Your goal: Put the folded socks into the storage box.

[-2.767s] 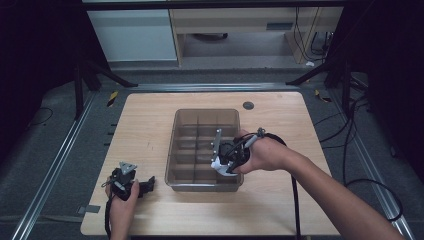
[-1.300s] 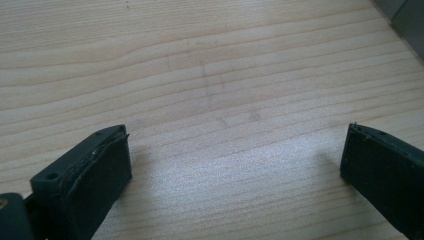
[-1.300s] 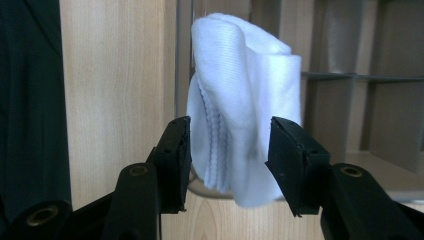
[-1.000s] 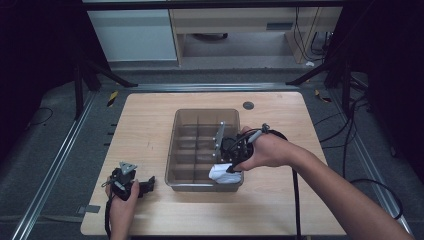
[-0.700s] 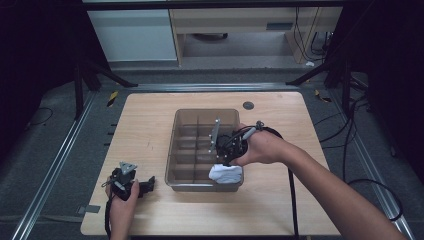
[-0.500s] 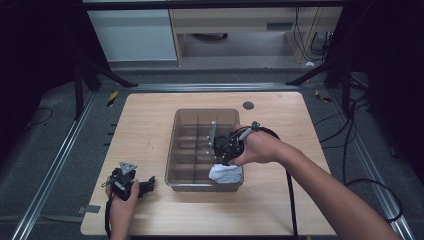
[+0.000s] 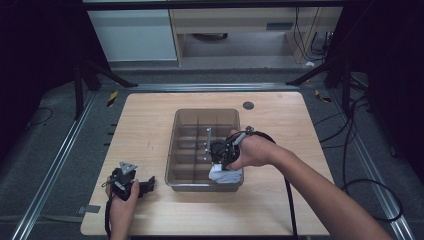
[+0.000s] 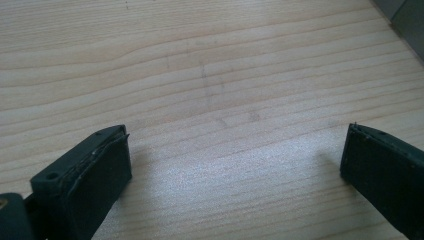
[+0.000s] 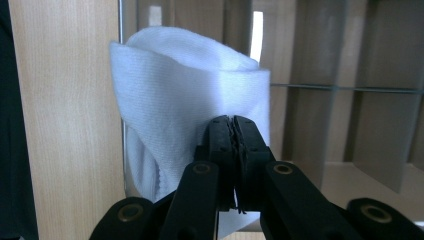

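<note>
The white cloth (image 9: 190, 95), folded into a soft roll, sits in the near right corner compartment of the clear divided bin (image 7: 186, 150), against the bin's near wall. In the right gripper view the right gripper (image 9: 233, 132) has its jaws pressed flat together just in front of the cloth; a thin edge of fabric may be pinched between the pads, but I cannot tell for certain. From above, that gripper (image 7: 220, 152) reaches down into the bin right over the cloth (image 7: 223, 175). Near the person's edge of the wooden table (image 7: 150, 125), well apart from the bin, the left gripper (image 7: 134, 184) rests with its jaws spread wide over bare wood, nothing between them. The risk, as I judge it, is that lifting now would either leave the cloth behind or drag a single layer so the roll unfolds and catches on a divider (image 7: 207, 145), since the jaws look to have met on little or no fabric.
</note>
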Demonstrator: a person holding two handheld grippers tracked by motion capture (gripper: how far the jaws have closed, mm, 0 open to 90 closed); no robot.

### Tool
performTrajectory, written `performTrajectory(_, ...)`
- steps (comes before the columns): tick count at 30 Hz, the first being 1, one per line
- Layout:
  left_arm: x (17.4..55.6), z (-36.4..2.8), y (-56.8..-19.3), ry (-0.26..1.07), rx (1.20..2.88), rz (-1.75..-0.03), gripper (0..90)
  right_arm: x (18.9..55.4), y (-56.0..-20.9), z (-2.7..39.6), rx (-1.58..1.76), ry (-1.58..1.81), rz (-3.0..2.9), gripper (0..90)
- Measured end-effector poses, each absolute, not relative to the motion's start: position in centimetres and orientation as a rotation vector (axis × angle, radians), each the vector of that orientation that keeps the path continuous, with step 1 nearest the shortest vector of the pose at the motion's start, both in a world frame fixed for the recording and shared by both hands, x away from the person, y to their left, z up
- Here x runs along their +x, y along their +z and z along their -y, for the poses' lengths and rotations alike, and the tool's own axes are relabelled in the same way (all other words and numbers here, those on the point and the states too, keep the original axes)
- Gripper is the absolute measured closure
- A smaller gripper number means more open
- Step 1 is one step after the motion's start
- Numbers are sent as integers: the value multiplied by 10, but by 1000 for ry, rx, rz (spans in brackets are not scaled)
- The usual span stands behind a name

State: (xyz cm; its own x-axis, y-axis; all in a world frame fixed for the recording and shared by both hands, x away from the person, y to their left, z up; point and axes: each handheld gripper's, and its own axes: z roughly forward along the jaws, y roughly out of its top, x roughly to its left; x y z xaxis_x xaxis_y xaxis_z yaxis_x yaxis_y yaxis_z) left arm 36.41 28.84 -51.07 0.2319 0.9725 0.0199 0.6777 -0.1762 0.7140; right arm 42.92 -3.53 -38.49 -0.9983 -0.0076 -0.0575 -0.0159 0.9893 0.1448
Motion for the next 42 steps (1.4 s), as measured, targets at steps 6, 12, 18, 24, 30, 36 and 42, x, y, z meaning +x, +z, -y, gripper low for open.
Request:
performTrajectory(6, 364, -288, -511, 657, 1930, -1508, 0, 427, -386, 36, -25, 229, -3075, 883)
performTrajectory(12, 364, -288, -511, 656, 1930, -1508, 0, 424, -387, 35, -39, 207, -3078, 892)
performTrajectory(18, 364, -288, -511, 656, 1931, -1507, 0, 423, -393, 35, -38, 193, -3091, 898)
performTrajectory(24, 364, -288, -511, 657, 1930, -1508, 0, 422, -399, 36, -24, 205, -3085, 900)
performTrajectory(30, 364, -288, -511, 657, 1930, -1508, 0, 422, -403, 37, -19, 203, -3081, 900)
performTrajectory(36, 364, -288, -511, 657, 1930, -1508, 0, 421, -407, 38, -9, 201, -3087, 900)
performTrajectory(42, 364, -288, -511, 656, 1931, -1507, 0, 421, -405, 39, 1, 214, -3089, 900)
